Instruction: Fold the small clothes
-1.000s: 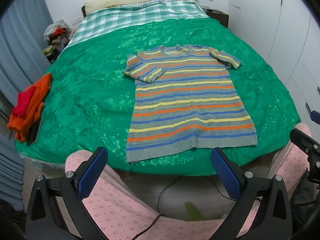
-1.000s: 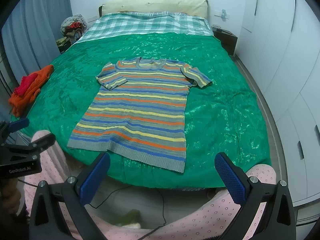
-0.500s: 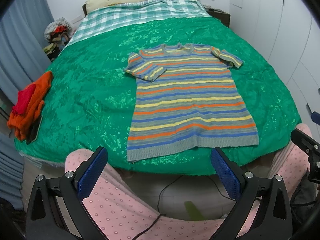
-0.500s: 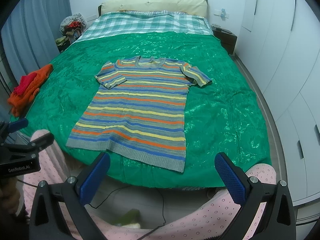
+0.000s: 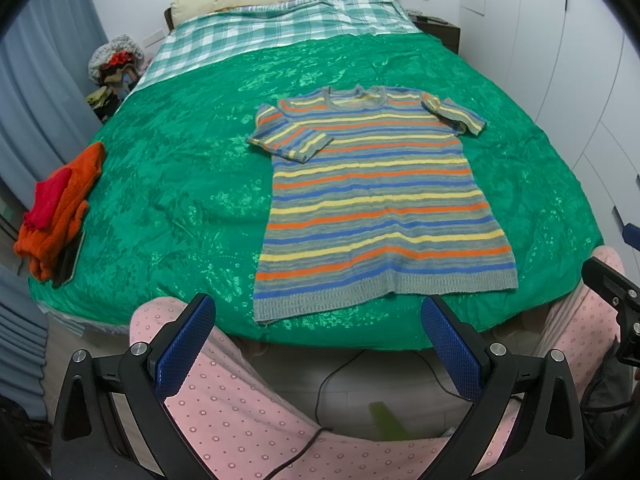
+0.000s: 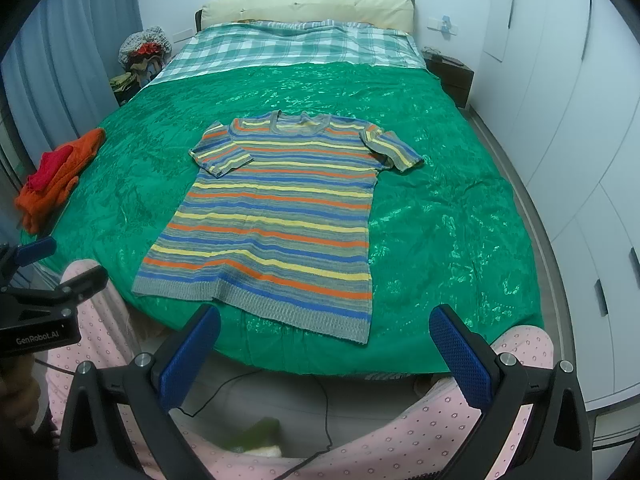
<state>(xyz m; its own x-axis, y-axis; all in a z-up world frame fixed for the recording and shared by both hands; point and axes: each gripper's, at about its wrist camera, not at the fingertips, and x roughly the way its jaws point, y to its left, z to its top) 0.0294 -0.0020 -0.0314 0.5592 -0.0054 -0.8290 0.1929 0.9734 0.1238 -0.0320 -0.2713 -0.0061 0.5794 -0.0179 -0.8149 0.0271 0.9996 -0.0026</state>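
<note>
A small striped knit T-shirt (image 5: 380, 200) in grey, blue, orange and yellow lies flat and unfolded on the green bedspread (image 5: 180, 200), hem toward me, collar away. It also shows in the right wrist view (image 6: 276, 216). My left gripper (image 5: 318, 344) is open and empty, held off the bed's near edge, just short of the hem. My right gripper (image 6: 324, 352) is open and empty, also in front of the hem. Both hover above my pink-trousered knees.
A pile of orange and red clothes (image 5: 56, 208) lies at the bed's left edge, with a dark flat object beneath it. A checked blanket (image 5: 280, 28) and pillow cover the far end. White wardrobes (image 6: 580, 120) stand to the right. A black cable (image 5: 332, 380) runs on the floor.
Both grippers have drifted slightly toward the bed; the shirt sits a little lower and nearer in view. The shirt itself has not moved. Jaws stay open.
</note>
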